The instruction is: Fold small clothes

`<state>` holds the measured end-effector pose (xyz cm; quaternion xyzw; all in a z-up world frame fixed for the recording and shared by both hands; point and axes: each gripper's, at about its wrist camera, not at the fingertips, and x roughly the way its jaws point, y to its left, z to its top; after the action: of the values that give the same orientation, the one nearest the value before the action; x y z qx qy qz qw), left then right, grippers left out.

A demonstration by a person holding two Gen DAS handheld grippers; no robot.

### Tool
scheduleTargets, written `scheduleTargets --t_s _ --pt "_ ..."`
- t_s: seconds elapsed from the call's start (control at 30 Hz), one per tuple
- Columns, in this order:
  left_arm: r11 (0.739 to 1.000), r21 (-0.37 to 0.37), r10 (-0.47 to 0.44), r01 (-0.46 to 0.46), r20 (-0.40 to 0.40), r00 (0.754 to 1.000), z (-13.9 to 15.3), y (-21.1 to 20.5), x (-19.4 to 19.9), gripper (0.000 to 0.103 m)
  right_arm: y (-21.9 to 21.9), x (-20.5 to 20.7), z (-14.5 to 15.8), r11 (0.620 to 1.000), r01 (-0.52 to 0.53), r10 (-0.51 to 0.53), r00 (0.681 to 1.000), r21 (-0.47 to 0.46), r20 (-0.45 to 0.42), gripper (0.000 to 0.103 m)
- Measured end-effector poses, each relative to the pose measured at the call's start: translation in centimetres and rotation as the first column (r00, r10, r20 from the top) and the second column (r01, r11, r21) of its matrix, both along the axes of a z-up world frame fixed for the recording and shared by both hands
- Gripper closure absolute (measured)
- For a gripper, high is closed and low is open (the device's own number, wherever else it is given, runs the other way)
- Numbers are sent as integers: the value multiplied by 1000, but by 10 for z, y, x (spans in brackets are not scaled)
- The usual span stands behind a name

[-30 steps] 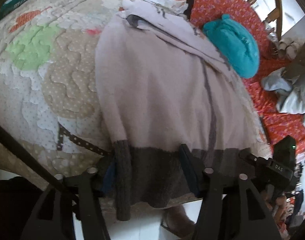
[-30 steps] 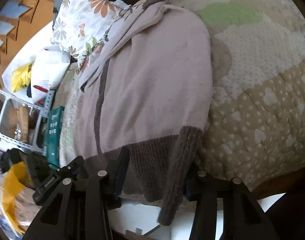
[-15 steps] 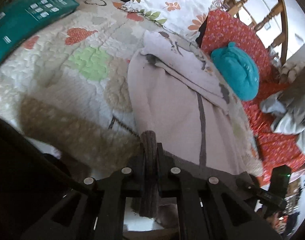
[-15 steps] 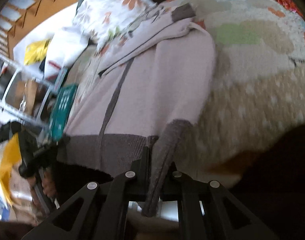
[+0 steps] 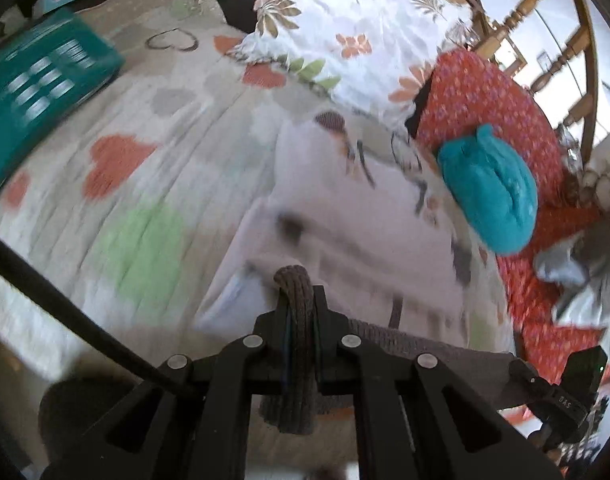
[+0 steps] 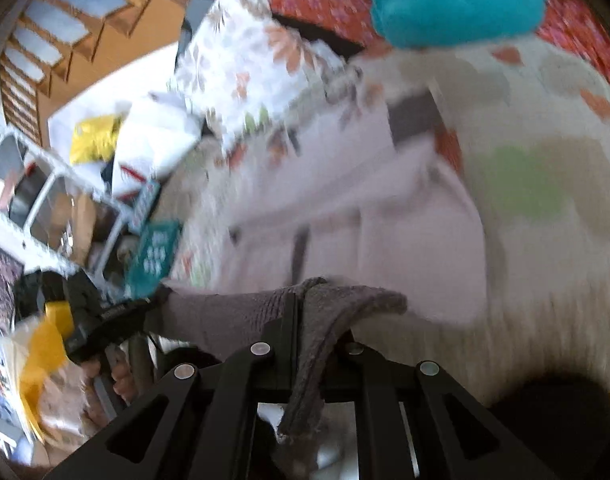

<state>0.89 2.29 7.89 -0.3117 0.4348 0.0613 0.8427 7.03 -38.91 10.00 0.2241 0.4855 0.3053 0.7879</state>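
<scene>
A pale pink knit sweater with grey-brown ribbed hem and cuffs lies on a patterned quilt. My left gripper is shut on the grey ribbed hem at one bottom corner. My right gripper is shut on the grey hem at the other bottom corner. The sweater is lifted at the hem and stretched between the two grippers. Both views are blurred by motion. The other gripper shows at the edge of each view.
A teal folded garment rests on a red patterned cloth beyond the sweater. A floral pillow lies at the head. A teal box sits on the quilt's left. Grey clothes lie at right.
Both grippers closed on the sweater's grey hem corners and have carried the hem up and forward over the sweater's body, toward the collar.
</scene>
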Motion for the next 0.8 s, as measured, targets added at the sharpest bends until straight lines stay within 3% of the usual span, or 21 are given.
scheduleTargets --t_s 0.17,0.6,0.73,0.77,0.8 --pt "998 40 39 -40 13 999 -11 10 72 95 22 87 -13 998 52 -52 999 -27 7 95" --pt "999 0 54 -54 -34 998 -59 31 200 95 42 219 -64 996 74 -78 994 -55 -73 94" --pt "998 -29 61 -63 -41 997 -75 41 225 93 43 250 -79 994 100 -104 991 -49 -81 88" --pt "997 -25 78 -79 -32 996 -76 45 229 93 41 257 -80 992 117 -120 990 -42 -73 79" --pt "994 -24 104 -104 -14 995 -76 52 234 89 39 264 -82 990 137 -139 988 -33 -68 63"
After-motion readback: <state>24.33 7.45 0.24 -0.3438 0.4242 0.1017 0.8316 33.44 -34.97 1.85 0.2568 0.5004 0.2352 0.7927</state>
